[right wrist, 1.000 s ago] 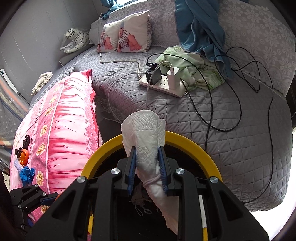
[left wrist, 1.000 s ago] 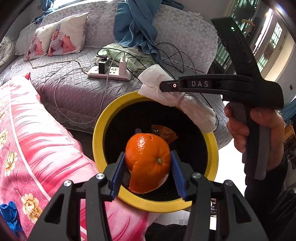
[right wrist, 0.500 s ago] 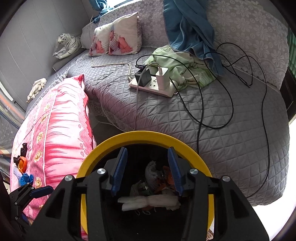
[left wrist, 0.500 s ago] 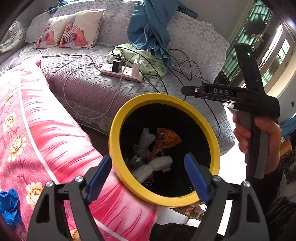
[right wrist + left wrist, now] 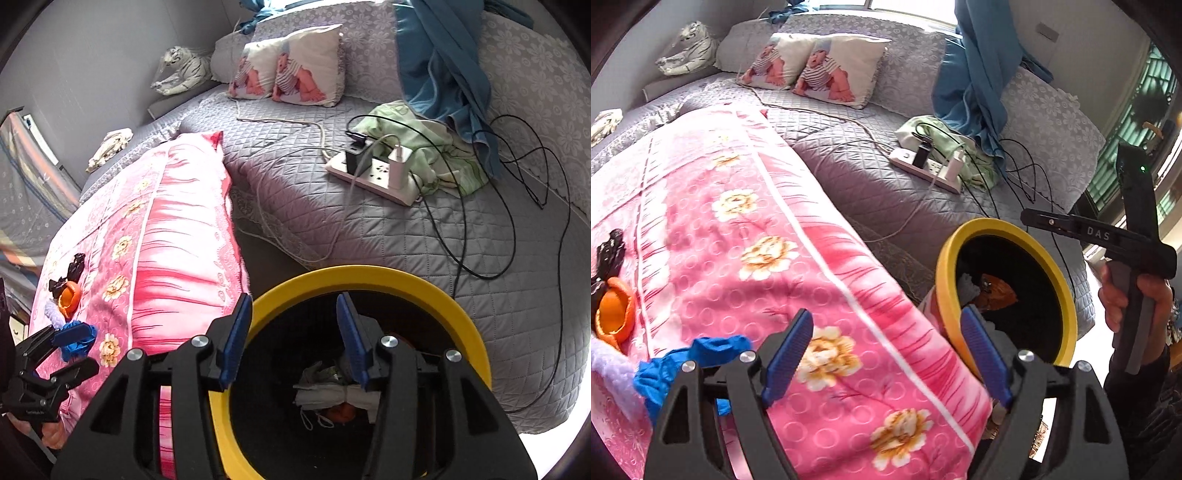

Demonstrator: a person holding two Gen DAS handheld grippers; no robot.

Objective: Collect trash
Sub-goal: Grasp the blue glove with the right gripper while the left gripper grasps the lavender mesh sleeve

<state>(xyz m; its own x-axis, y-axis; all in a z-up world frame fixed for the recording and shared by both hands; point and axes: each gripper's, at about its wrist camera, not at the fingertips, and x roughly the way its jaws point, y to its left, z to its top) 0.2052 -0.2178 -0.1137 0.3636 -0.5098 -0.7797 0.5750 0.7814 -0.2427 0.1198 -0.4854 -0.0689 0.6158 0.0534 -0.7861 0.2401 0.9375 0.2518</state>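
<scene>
The left wrist view looks steeply down over the pink blanket (image 5: 746, 236), the yellow bin (image 5: 1004, 291) on its right. The right wrist view hangs close above that bin (image 5: 369, 280). Both share the far grey sofa (image 5: 369, 221).

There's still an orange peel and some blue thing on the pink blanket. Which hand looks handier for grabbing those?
Probably the left. The left gripper is open over the pink blanket, near the blue scrap and orange peel. The right gripper hangs open over the yellow bin.

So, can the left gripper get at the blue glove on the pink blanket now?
Probably yes. The left gripper is open and empty, and the blue glove lies uncovered on the pink blanket just beside its left finger.
</scene>
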